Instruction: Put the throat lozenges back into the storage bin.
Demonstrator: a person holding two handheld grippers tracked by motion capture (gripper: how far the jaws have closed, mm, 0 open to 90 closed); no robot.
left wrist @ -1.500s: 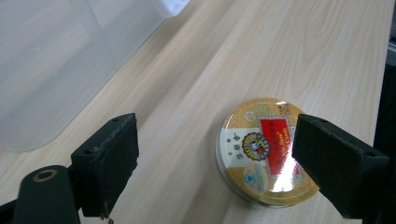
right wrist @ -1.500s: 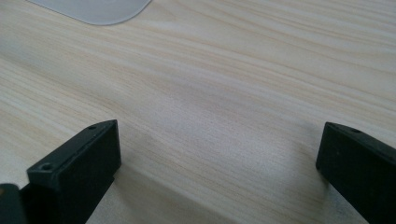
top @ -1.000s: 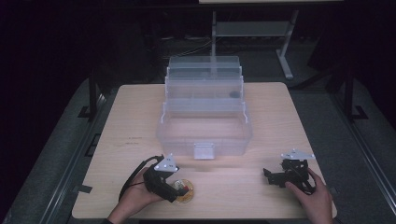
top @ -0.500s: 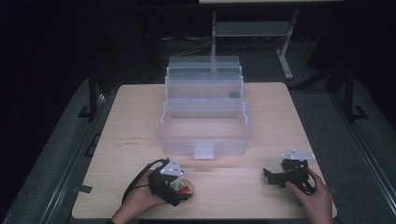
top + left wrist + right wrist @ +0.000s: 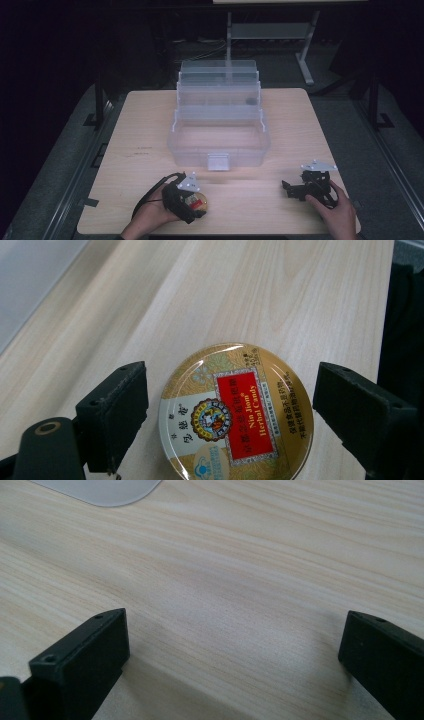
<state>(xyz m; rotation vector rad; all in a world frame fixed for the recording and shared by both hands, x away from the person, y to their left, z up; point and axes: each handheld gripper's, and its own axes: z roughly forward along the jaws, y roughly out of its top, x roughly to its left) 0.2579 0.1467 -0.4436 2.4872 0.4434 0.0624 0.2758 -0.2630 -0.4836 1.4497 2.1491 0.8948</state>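
A round gold candy tin (image 5: pixel 235 415) with a red label lies flat on the wooden table (image 5: pixel 300 125), near its front edge in the high view (image 5: pixel 198 202). My left gripper (image 5: pixel 230 405) is open and straddles the tin, one black jaw on each side, with a narrow gap on the left. I see that gripper in a hand at the front left (image 5: pixel 186 201). My right gripper (image 5: pixel 232 645) is open over bare wood, held by a hand at the front right (image 5: pixel 305 189).
A clear plastic tiered organiser box (image 5: pixel 220 135) stands open in the middle of the table, its latch (image 5: pixel 218 161) facing the front. A pale rounded corner of plastic (image 5: pixel 100 487) lies ahead of the right gripper. A metal stand (image 5: pixel 305 60) is behind the table.
The left gripper has slid to the right and come over the tin, so its jaws now stand on either side of it. The right gripper has stayed put.
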